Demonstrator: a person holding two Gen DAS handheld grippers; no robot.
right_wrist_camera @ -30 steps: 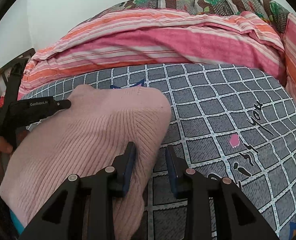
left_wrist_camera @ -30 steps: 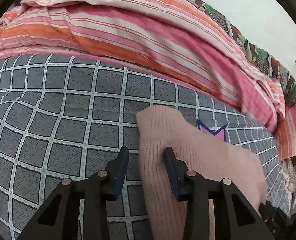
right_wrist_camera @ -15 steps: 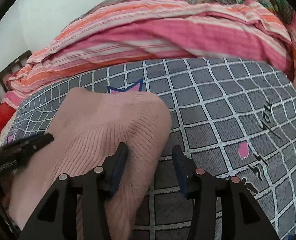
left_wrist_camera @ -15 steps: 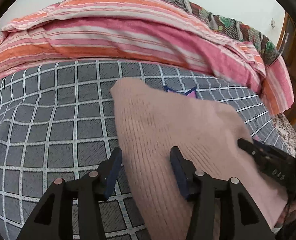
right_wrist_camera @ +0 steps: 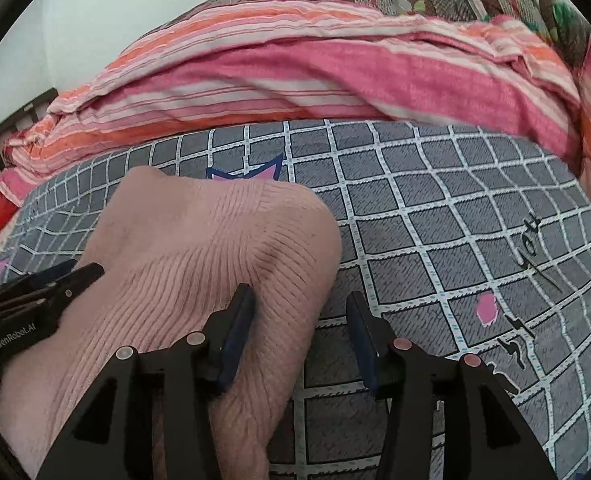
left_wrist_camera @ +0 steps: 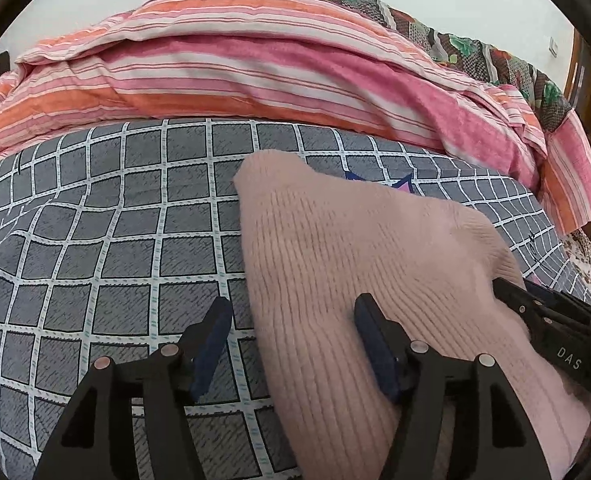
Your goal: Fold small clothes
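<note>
Count: one pink knit garment point(left_wrist_camera: 367, 248), one grey checked sheet point(left_wrist_camera: 95, 240), one striped quilt point(left_wrist_camera: 255, 64) behind it, two grippers.

Garment place: it lies on the sheet, folded into a thick ribbed bundle. In the left wrist view it is ahead and to the right of the jaws; in the right wrist view it point(right_wrist_camera: 199, 256) is ahead and to the left of the jaws.

Left gripper point(left_wrist_camera: 293, 344): the jaws stand wide apart. The right finger rests on top of the knit, the left finger is over the bare sheet just beside the garment edge. The edge runs between the two fingers. It grips nothing.

Right gripper point(right_wrist_camera: 301, 332): the jaws are also spread. The left finger presses on the knit, the right finger is over the sheet point(right_wrist_camera: 435, 220). The garment edge passes between them. It grips nothing.

Other gripper seen: each camera shows the other tool at the far side of the garment, touching the knit.

Change from 0.5 s ago: both jaws are parted as before. In the left view the garment corner now sits more to the right of the jaws, and the right gripper's tip lies lower at the garment's right edge. In the right view the left gripper's tip reaches further onto the knit.
</note>
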